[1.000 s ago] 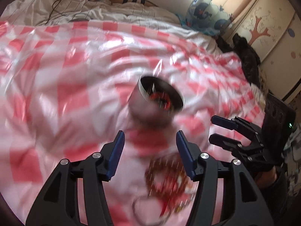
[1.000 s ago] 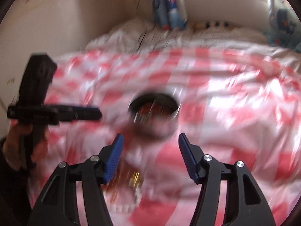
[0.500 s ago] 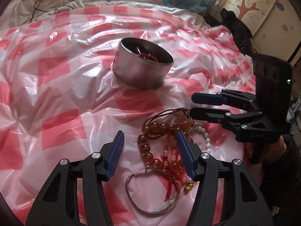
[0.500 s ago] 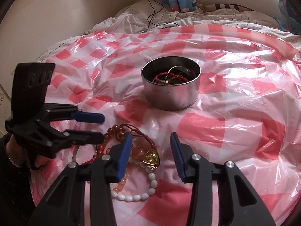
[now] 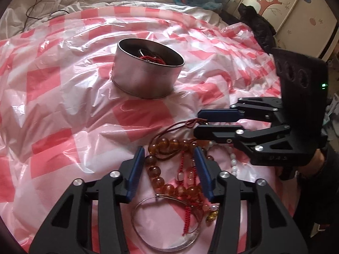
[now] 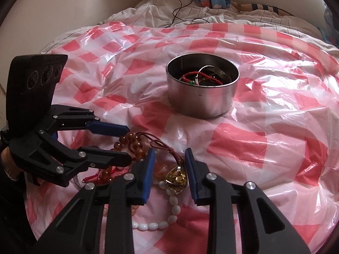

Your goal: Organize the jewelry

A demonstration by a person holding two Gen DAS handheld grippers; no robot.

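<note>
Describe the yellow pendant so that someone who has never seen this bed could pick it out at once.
Start at the round metal tin on the red-checked plastic sheet, then come toward the camera to the jewelry heap. The pendant lies between the right gripper's open jaws: one faceted, triangular yellow stone on a dark red cord, unlike the round amber beads and white beads.

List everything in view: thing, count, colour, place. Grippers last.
metal tin: one, silver, upright on the sheet beyond the loose pile; red cord and metal bangles inside.
amber bead bracelet: one, orange-brown, in the pile between the left gripper's fingers.
silver bangle: one, silver, nearest the left wrist camera.
red cord: one, red, lying across the bangle.
amber pendant: one, yellow-gold, on a brown cord, between the right gripper's fingers.
white bead bracelet: one, white, under the right gripper.
checked plastic sheet: one, red and white, over the bed.
left gripper: black with blue pads, open over the pile.
right gripper: same colours, open around the pendant.
</note>
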